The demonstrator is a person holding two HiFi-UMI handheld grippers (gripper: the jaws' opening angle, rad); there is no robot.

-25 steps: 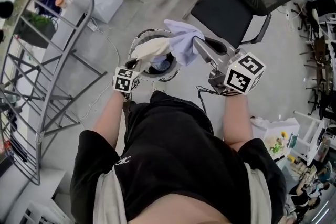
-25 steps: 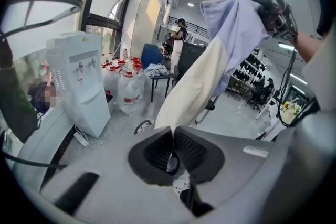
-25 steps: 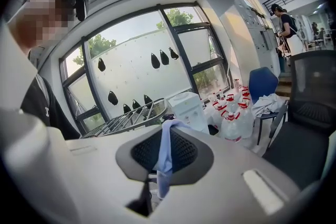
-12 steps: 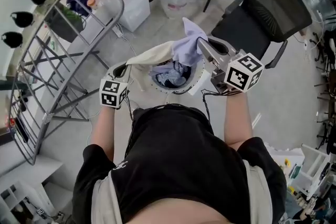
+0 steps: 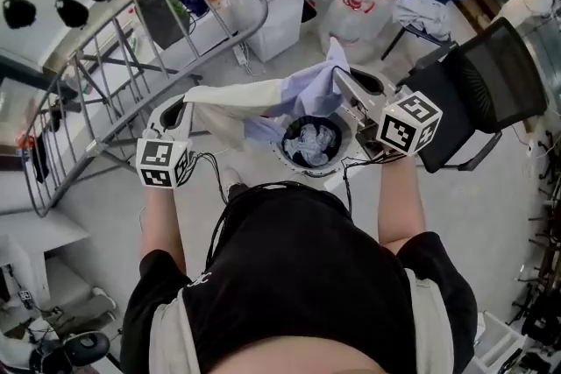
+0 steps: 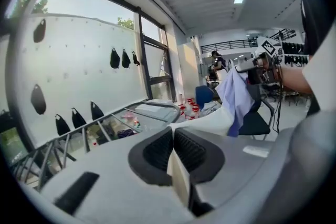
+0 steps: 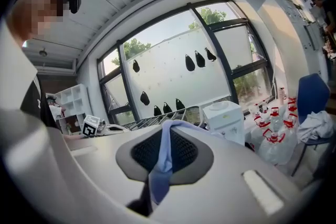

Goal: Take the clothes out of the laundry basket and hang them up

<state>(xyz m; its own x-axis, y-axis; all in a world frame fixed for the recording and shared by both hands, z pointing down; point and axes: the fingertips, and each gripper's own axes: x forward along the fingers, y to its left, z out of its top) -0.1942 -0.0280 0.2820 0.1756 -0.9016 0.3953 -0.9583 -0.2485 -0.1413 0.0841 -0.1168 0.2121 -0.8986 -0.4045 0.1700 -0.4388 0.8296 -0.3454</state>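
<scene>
The cream-and-lilac garment [image 5: 254,96] hangs stretched above the basket [image 5: 349,155]. It looks light and limp, best taken at its edges. The left claw [image 5: 186,98] is clamped on the cream end, the right claw [image 5: 340,79] on the lilac end. The rack [image 5: 254,0] stands near, left.

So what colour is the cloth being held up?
The cloth is cream and pale lilac-blue, clearest in the head view.
</scene>
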